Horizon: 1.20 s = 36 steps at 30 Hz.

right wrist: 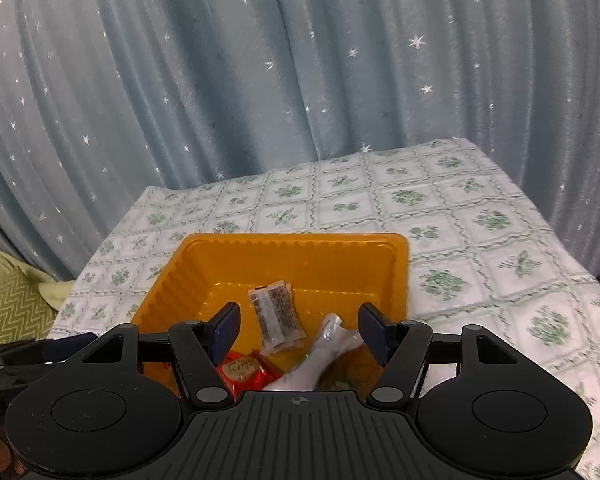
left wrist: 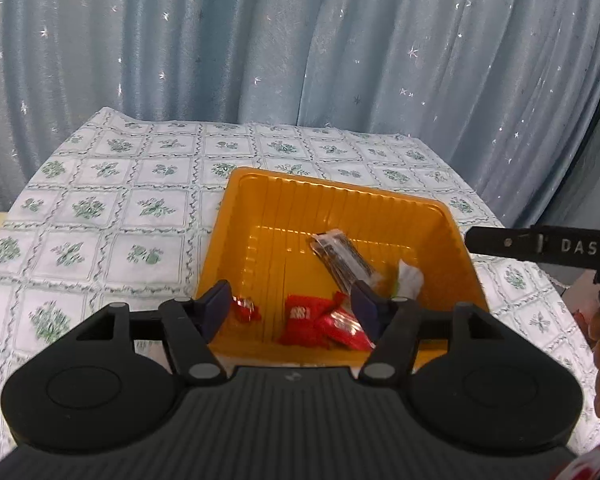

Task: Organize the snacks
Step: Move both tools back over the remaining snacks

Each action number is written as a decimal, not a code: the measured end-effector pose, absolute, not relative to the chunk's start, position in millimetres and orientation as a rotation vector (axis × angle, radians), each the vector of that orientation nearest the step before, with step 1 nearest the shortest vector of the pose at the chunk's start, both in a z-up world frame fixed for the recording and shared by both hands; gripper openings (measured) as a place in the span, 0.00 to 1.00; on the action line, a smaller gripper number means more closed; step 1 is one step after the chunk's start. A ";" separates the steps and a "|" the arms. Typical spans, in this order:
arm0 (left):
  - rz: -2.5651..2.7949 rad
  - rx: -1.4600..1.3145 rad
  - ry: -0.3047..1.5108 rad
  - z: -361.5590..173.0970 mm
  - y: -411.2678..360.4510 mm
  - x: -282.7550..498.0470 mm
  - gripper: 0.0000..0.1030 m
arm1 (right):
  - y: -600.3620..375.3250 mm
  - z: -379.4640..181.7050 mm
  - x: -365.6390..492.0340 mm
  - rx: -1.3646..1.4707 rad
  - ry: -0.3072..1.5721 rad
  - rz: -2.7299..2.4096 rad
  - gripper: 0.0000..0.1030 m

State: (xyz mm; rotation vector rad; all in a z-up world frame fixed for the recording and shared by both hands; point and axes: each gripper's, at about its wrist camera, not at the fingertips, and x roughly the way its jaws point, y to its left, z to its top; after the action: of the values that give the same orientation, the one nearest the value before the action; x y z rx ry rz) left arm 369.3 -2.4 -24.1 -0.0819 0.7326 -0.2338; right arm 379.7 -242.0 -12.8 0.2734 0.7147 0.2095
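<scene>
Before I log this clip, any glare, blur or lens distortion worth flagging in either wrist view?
Left wrist view: fisheye bends the curtain; glare streaks on the orange tray floor; tablecloth slightly soft. Right wrist view: dark corner vignetting, the white wrapper blurred, tray wall evenly lit.

Home: floral tablecloth (left wrist: 112, 208), starry curtain (left wrist: 300, 40).

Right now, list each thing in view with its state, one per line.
left gripper: jaws open, empty, above the tray
right gripper: jaws open, empty, above the tray
orange tray: upright on the tablecloth, holding snacks
red packets: lying in the tray
dark clear-wrapped packet: lying flat in the tray
white packet: lying in the tray
</scene>
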 end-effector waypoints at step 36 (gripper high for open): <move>-0.181 -0.087 0.617 33.9 -23.4 136.5 0.79 | -240.0 26.0 136.5 0.201 0.745 0.171 0.65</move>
State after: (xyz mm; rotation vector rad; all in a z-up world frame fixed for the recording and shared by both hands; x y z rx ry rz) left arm 136.5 -23.4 33.9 -0.0872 0.6167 -0.1807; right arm 136.5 -240.0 26.0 0.2013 0.7451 0.1710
